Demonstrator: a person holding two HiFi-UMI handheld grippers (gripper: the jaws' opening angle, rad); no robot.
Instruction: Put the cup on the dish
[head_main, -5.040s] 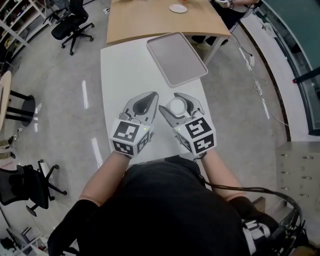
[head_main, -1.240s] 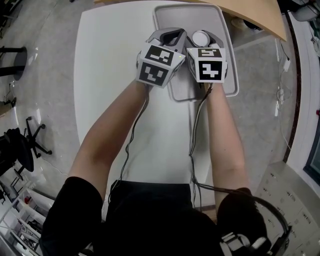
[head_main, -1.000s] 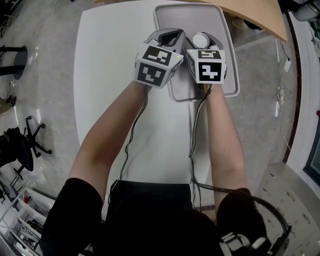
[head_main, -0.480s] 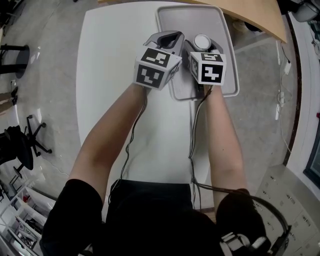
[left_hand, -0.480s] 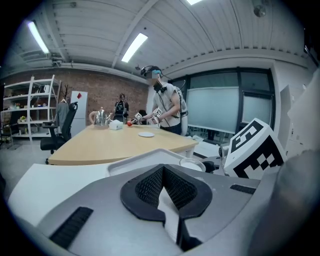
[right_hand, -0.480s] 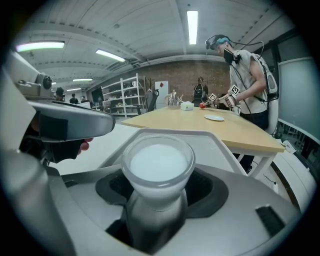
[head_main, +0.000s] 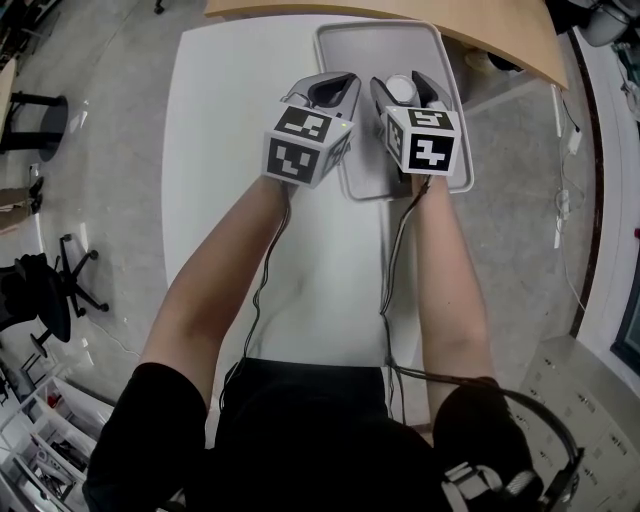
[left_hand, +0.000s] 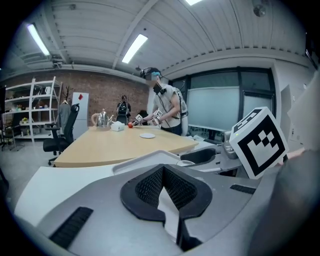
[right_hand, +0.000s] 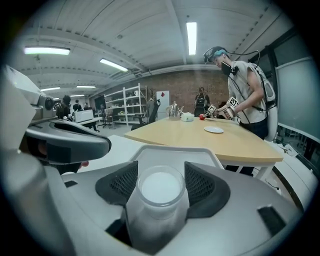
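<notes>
Head view: we see both grippers held out side by side over the white table (head_main: 240, 120). The right gripper (head_main: 402, 84) is clamped on the cup (head_main: 402, 90), one jaw on each side. The cup is upright, mouth up, over the near half of the grey dish (head_main: 375, 45). We cannot tell here whether the cup touches the dish. The left gripper (head_main: 335, 82) is just beside it at the dish's left rim. Its jaws are pressed together at the tips, with nothing in them. The edge of a wooden table (head_main: 400, 8) crosses the top, past the dish.

Left gripper view: we see the left gripper (left_hand: 163, 170) with its pads meeting at the tips and only the white table showing through the gap behind them. The dish rim (left_hand: 145, 159) lies just ahead. The right gripper (left_hand: 202, 156) is at the right, its marker cube nearer us. The wooden table (left_hand: 120, 145) sits beyond, with people at its far end.

Right gripper view: we see the right gripper (right_hand: 161, 172) with both pads tight against the cup (right_hand: 159, 195). The cup is clear, with white inside. The dish rim (right_hand: 175, 149) is right behind the cup. The left gripper (right_hand: 65, 140) shows at the left. The wooden table (right_hand: 200, 139) carries a small white plate (right_hand: 214, 130), and a person stands at its right.
</notes>
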